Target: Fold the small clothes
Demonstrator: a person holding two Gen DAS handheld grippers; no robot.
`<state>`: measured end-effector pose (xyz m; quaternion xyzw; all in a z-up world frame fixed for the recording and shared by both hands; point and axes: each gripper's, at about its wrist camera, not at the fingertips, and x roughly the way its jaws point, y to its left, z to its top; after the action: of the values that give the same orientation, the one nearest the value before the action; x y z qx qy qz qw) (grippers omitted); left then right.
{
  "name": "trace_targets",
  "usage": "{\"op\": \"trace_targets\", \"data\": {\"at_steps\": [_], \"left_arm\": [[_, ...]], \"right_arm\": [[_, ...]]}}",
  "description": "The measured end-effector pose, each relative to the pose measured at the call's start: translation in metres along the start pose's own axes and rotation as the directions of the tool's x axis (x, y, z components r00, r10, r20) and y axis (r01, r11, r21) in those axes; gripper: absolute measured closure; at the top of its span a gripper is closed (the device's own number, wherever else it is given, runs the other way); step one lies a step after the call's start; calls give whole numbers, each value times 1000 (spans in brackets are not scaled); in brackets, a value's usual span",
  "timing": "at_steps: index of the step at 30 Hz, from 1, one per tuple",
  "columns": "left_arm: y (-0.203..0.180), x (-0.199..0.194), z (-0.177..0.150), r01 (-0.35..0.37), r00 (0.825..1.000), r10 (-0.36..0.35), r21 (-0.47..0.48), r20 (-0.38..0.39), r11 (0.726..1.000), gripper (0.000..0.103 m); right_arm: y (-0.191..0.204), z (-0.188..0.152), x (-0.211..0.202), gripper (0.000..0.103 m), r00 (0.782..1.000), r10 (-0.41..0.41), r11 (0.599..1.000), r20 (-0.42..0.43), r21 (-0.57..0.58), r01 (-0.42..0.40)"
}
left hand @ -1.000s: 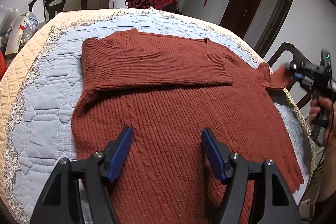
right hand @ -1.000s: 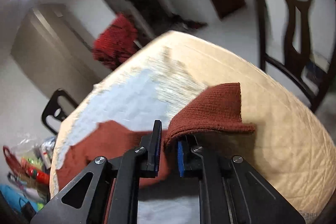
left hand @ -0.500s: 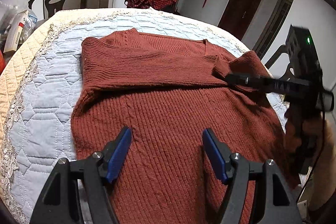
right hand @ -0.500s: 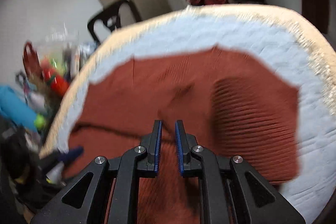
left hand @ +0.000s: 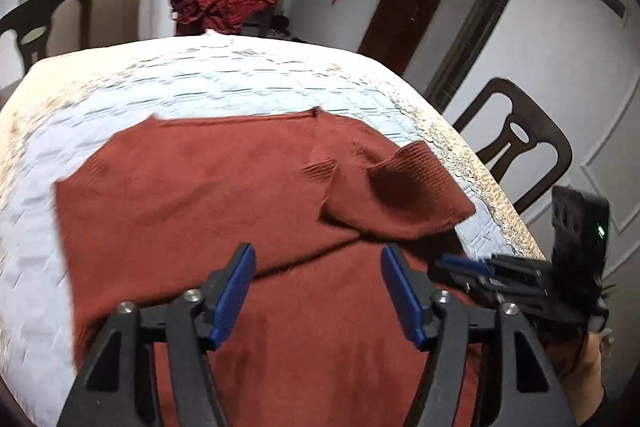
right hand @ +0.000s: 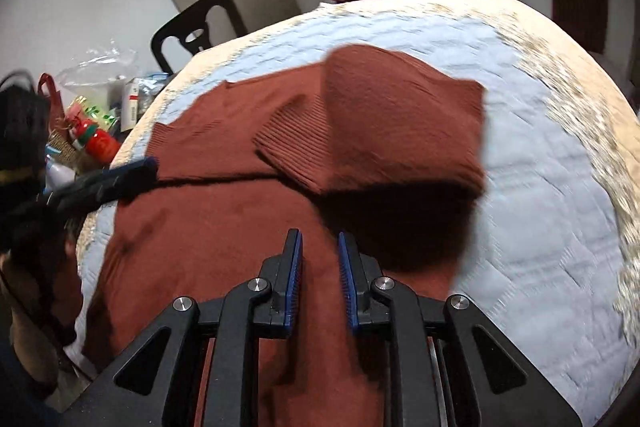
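We have just let the right sleeve (right hand: 384, 131) go: 1 second ago our right gripper (right hand: 319, 267) pinched its cuff, now its jaws are opening on nothing. The sleeve lies folded across the sweater (left hand: 200, 195), so both sleeves look in. Our left gripper (left hand: 316, 291) hovers, jaws apart yet closing, empty. The sweater lies mid-quilt (left hand: 240, 87); a chair (left hand: 516, 147) at 2 o'clock.

left gripper (left hand: 316, 291) | black frame, blue fingers (left hand: 234, 293), silver screws | right gripper (right hand: 319, 267) | same
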<state>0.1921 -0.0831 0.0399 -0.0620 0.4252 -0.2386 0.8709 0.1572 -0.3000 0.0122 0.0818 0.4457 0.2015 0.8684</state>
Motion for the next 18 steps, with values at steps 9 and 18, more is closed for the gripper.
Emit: {"op": "trace_targets", "data": {"at_steps": [9, 18], "left_arm": [[-17, 72, 34, 47, 993, -44, 25, -110, 999, 43], [-17, 71, 45, 64, 995, -60, 43, -86, 997, 94]], "right_arm": [[-14, -4, -8, 84, 1000, 11, 999, 22, 38, -12], [-19, 0, -6, 84, 999, 15, 998, 34, 58, -17]]}}
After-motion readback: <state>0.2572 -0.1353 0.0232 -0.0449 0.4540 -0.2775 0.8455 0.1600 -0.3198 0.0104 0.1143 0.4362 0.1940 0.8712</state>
